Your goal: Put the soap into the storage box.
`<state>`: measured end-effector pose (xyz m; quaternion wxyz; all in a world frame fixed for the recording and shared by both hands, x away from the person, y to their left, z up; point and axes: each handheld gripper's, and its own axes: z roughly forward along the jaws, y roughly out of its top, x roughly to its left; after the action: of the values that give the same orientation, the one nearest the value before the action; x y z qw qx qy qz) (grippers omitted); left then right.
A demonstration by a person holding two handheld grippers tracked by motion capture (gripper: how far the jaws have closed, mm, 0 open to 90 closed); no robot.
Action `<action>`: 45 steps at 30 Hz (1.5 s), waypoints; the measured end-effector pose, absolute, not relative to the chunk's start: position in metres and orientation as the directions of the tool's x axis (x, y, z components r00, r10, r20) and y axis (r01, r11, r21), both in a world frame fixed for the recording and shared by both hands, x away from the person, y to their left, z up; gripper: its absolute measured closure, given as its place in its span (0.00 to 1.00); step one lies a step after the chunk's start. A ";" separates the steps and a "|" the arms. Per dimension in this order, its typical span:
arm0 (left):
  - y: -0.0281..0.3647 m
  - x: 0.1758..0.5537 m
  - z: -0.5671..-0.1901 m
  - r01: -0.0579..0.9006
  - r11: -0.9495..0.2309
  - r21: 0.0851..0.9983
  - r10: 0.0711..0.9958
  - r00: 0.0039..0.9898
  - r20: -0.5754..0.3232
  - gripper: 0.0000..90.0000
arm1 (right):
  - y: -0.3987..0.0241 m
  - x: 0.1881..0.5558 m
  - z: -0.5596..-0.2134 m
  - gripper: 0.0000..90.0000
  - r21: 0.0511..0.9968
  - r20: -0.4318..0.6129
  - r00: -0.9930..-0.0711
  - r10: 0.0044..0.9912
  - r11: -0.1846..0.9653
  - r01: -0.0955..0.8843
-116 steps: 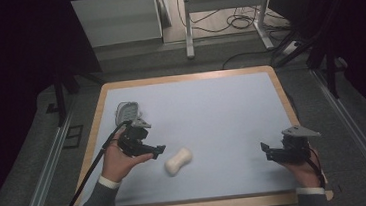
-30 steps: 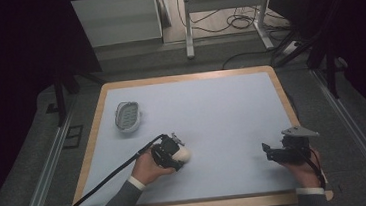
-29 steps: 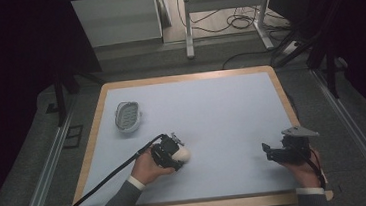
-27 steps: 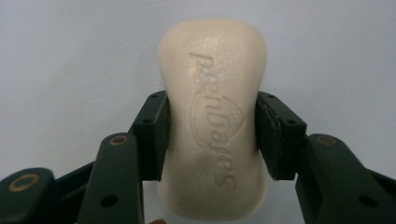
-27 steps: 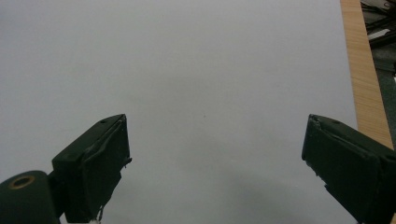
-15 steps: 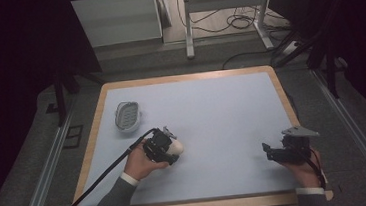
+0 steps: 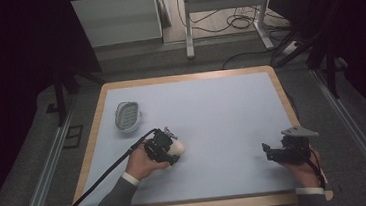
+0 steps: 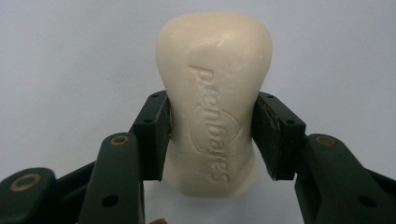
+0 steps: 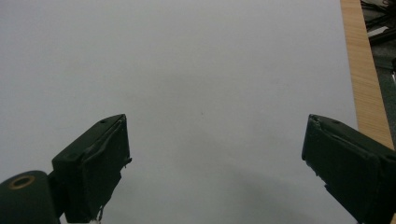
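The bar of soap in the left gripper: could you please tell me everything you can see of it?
The bar of soap is cream-coloured, smooth and matte, with rounded ends and a narrower waist. A brand word and a shield-like emblem are pressed into its upper face. It looks whole and unused. It lies flat on the pale blue table, lengthwise away from the left gripper, whose black pads clamp its waist from both sides. In the high view it sits near the table's front left, apart from the soap dish.

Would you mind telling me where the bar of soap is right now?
The bar of soap sits left of centre in the high view, clamped in the left gripper, below-right of the soap dish.
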<state>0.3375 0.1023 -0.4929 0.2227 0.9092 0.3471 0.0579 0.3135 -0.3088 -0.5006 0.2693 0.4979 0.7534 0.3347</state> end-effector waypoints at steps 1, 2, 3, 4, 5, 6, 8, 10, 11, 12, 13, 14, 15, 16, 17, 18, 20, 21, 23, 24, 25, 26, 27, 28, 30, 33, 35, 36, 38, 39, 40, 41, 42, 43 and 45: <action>0.102 0.337 -0.493 0.603 -0.659 0.450 0.657 0.752 -0.047 0.55 | -0.309 0.313 -0.500 0.08 0.773 -0.072 -0.359 0.931 0.279 0.569; 0.103 0.337 -0.492 0.602 -0.660 0.450 0.656 0.753 -0.046 0.55 | -0.309 0.313 -0.500 0.08 0.773 -0.071 -0.358 0.931 0.278 0.570; 0.103 0.337 -0.492 0.603 -0.659 0.449 0.657 0.753 -0.048 0.55 | -0.309 0.313 -0.500 0.08 0.774 -0.071 -0.358 0.931 0.278 0.570; 0.103 0.337 -0.492 0.603 -0.659 0.449 0.657 0.753 -0.048 0.55 | -0.309 0.313 -0.500 0.08 0.774 -0.071 -0.358 0.931 0.278 0.570; 0.104 0.336 -0.490 0.603 -0.657 0.453 0.657 0.752 -0.047 0.55 | -0.309 0.313 -0.500 0.08 0.774 -0.071 -0.358 0.931 0.278 0.569; 0.104 0.336 -0.490 0.603 -0.657 0.453 0.657 0.752 -0.047 0.55 | -0.309 0.313 -0.500 0.08 0.774 -0.071 -0.358 0.931 0.278 0.569; 0.105 0.336 -0.488 0.601 -0.655 0.458 0.659 0.751 -0.044 0.56 | -0.309 0.313 -0.500 0.08 0.774 -0.070 -0.357 0.931 0.277 0.570; 0.107 0.336 -0.486 0.602 -0.648 0.467 0.661 0.749 -0.047 0.56 | -0.309 0.313 -0.500 0.08 0.775 -0.069 -0.356 0.932 0.275 0.570; 0.109 0.336 -0.483 0.601 -0.641 0.477 0.662 0.747 -0.051 0.55 | -0.310 0.313 -0.499 0.08 0.775 -0.069 -0.353 0.933 0.273 0.569; 0.109 0.336 -0.483 0.601 -0.641 0.477 0.662 0.747 -0.051 0.56 | -0.310 0.313 -0.499 0.08 0.775 -0.069 -0.353 0.933 0.273 0.569; 0.110 0.336 -0.482 0.602 -0.635 0.485 0.665 0.745 -0.053 0.56 | -0.310 0.313 -0.499 0.08 0.775 -0.068 -0.353 0.933 0.272 0.570; 0.113 0.336 -0.478 0.602 -0.629 0.492 0.668 0.742 -0.055 0.56 | -0.310 0.313 -0.499 0.08 0.775 -0.068 -0.353 0.933 0.272 0.570; 0.114 0.336 -0.477 0.602 -0.625 0.496 0.670 0.741 -0.056 0.55 | -0.310 0.313 -0.499 0.08 0.776 -0.068 -0.352 0.933 0.272 0.570; 0.116 0.337 -0.475 0.603 -0.622 0.500 0.673 0.738 -0.053 0.55 | -0.310 0.313 -0.499 0.08 0.776 -0.068 -0.352 0.933 0.272 0.570; 0.117 0.337 -0.474 0.604 -0.619 0.503 0.675 0.736 -0.052 0.55 | -0.310 0.313 -0.499 0.08 0.775 -0.068 -0.352 0.934 0.271 0.570; 0.117 0.337 -0.474 0.604 -0.619 0.503 0.675 0.736 -0.052 0.55 | -0.310 0.313 -0.499 0.08 0.775 -0.068 -0.352 0.934 0.271 0.571; 0.120 0.338 -0.471 0.604 -0.613 0.509 0.679 0.732 -0.050 0.55 | -0.310 0.313 -0.499 0.08 0.775 -0.068 -0.352 0.933 0.272 0.571; 0.122 0.339 -0.469 0.605 -0.612 0.509 0.681 0.731 -0.050 0.55 | -0.310 0.313 -0.499 0.08 0.775 -0.067 -0.353 0.933 0.272 0.570; 0.124 0.340 -0.467 0.607 -0.605 0.515 0.685 0.726 -0.050 0.55 | -0.310 0.313 -0.499 0.08 0.775 -0.067 -0.353 0.933 0.272 0.571; 0.126 0.341 -0.466 0.606 -0.606 0.516 0.686 0.726 -0.047 0.55 | -0.310 0.313 -0.500 0.08 0.774 -0.067 -0.354 0.933 0.272 0.571; 0.129 0.342 -0.463 0.610 -0.596 0.523 0.693 0.719 -0.048 0.55 | -0.310 0.313 -0.500 0.08 0.774 -0.069 -0.354 0.933 0.273 0.571; 0.129 0.342 -0.463 0.610 -0.596 0.523 0.693 0.719 -0.048 0.56 | -0.310 0.313 -0.500 0.08 0.774 -0.069 -0.354 0.933 0.273 0.571; 0.131 0.342 -0.461 0.609 -0.595 0.524 0.694 0.718 -0.047 0.55 | -0.310 0.313 -0.500 0.08 0.774 -0.068 -0.354 0.933 0.273 0.571; 0.133 0.343 -0.458 0.611 -0.588 0.530 0.703 0.711 -0.039 0.55 | -0.310 0.313 -0.500 0.08 0.774 -0.067 -0.354 0.933 0.272 0.571; 0.136 0.344 -0.452 0.609 -0.581 0.540 0.708 0.706 -0.034 0.55 | -0.310 0.313 -0.500 0.08 0.774 -0.068 -0.353 0.933 0.273 0.571; 0.139 0.346 -0.448 0.609 -0.576 0.546 0.712 0.702 -0.031 0.55 | -0.310 0.314 -0.500 0.08 0.773 -0.069 -0.352 0.934 0.273 0.573; 0.140 0.347 -0.445 0.610 -0.574 0.546 0.716 0.698 -0.026 0.55 | -0.310 0.314 -0.500 0.08 0.773 -0.069 -0.353 0.933 0.274 0.572; 0.141 0.348 -0.444 0.610 -0.571 0.549 0.718 0.696 -0.026 0.55 | -0.310 0.313 -0.500 0.08 0.773 -0.069 -0.353 0.933 0.273 0.572; 0.144 0.350 -0.441 0.614 -0.561 0.555 0.727 0.686 -0.024 0.55 | -0.311 0.313 -0.499 0.08 0.775 -0.069 -0.351 0.934 0.272 0.571; 0.144 0.350 -0.441 0.614 -0.561 0.555 0.727 0.686 -0.024 0.55 | -0.311 0.313 -0.499 0.08 0.775 -0.069 -0.351 0.934 0.272 0.571; 0.145 0.351 -0.439 0.614 -0.564 0.553 0.728 0.686 -0.019 0.55 | -0.311 0.313 -0.499 0.08 0.775 -0.068 -0.351 0.934 0.271 0.571; 0.147 0.353 -0.437 0.616 -0.554 0.561 0.732 0.681 -0.026 0.55 | -0.311 0.313 -0.499 0.08 0.774 -0.068 -0.350 0.934 0.270 0.572; 0.147 0.353 -0.437 0.616 -0.554 0.561 0.732 0.681 -0.026 0.55 | -0.311 0.313 -0.499 0.08 0.774 -0.068 -0.350 0.934 0.270 0.572; 0.149 0.354 -0.436 0.617 -0.553 0.559 0.732 0.680 -0.026 0.55 | -0.311 0.313 -0.500 0.08 0.773 -0.069 -0.350 0.934 0.272 0.573; 0.153 0.357 -0.435 0.626 -0.541 0.561 0.743 0.669 -0.029 0.55 | -0.311 0.313 -0.500 0.08 0.773 -0.069 -0.352 0.933 0.274 0.573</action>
<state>0.3574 0.1530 -0.4353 0.2741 0.8714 0.3927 0.1066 0.3134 -0.3108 -0.5002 0.2694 0.5013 0.7512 0.3344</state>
